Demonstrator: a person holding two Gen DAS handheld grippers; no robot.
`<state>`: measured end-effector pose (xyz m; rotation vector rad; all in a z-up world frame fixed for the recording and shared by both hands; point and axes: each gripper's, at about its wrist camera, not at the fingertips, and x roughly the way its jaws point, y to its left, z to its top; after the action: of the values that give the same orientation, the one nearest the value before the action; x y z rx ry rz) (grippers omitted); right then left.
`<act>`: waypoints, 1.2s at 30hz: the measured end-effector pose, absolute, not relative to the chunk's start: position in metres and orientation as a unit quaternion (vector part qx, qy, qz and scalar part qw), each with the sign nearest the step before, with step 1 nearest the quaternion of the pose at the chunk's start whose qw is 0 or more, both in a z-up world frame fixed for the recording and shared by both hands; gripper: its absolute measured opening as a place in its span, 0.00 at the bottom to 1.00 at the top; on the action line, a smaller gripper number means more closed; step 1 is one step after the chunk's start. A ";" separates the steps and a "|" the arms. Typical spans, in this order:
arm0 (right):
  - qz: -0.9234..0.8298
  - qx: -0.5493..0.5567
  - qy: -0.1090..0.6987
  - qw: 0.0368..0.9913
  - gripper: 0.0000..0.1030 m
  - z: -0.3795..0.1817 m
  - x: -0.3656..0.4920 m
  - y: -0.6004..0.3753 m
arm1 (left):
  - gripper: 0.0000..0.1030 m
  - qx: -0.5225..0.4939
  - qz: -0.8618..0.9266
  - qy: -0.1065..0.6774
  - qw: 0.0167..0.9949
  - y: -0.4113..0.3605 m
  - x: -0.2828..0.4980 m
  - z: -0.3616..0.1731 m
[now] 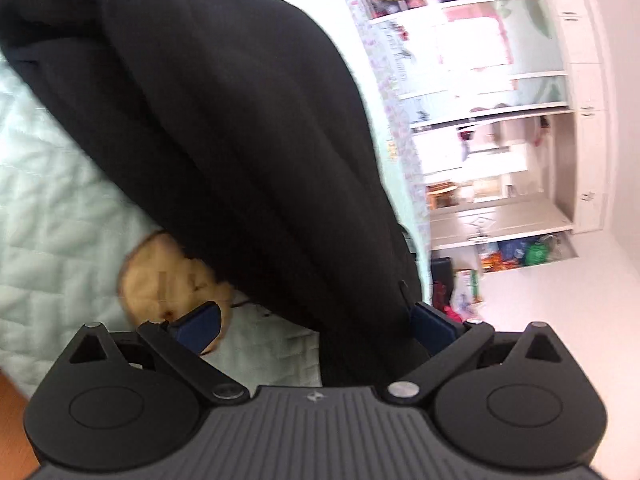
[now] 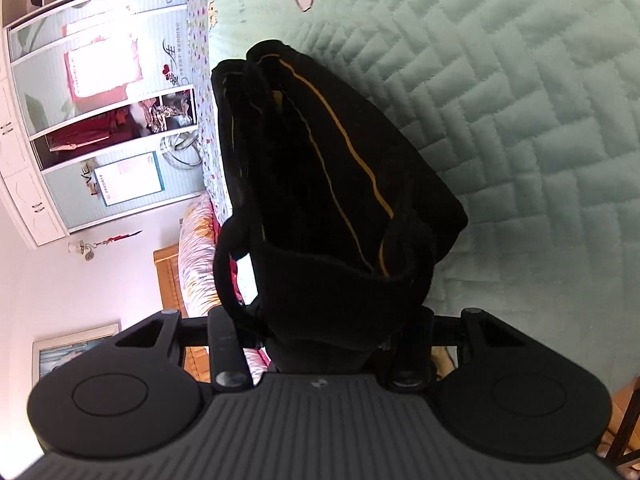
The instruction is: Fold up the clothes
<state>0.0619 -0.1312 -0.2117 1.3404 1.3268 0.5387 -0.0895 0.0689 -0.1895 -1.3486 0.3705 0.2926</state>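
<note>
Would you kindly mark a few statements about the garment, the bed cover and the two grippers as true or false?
1. The garment is black with a thin yellow line. True.
2. The right gripper has bunched black fabric between its fingers. True.
3. The bed cover is plain red. False: it is pale green and quilted.
4. The left gripper is clamped shut. False: its blue pads stand wide apart.
5. A tan patch lies by the garment's edge. True.

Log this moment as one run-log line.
stage: folding | right gripper: shut on black garment | left gripper: open, garment between | surface: quilt
</note>
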 end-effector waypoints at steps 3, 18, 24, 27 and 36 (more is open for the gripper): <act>0.236 0.579 0.565 0.538 0.49 -0.212 0.062 -0.139 | 1.00 -0.606 0.151 0.145 0.768 0.073 -0.084 -0.189; 0.334 0.469 0.575 0.581 0.55 -0.226 0.064 -0.172 | 0.91 -0.642 0.167 0.232 0.712 0.123 -0.065 -0.198; 0.350 0.333 0.465 0.742 0.65 -0.151 0.100 -0.249 | 0.69 -0.619 0.152 0.244 0.730 0.128 -0.083 -0.198; 0.378 0.254 0.397 0.797 0.87 -0.113 0.154 -0.234 | 0.69 -0.621 0.147 0.247 0.729 0.130 -0.088 -0.198; 0.484 0.004 0.437 0.759 0.86 -0.128 0.272 -0.059 | 0.66 -0.616 0.131 0.258 0.733 0.135 -0.103 -0.194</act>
<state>0.2717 -0.0595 -0.1284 0.0095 0.9510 1.0536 -0.1032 0.1354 -0.1939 -1.3542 0.5673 0.2871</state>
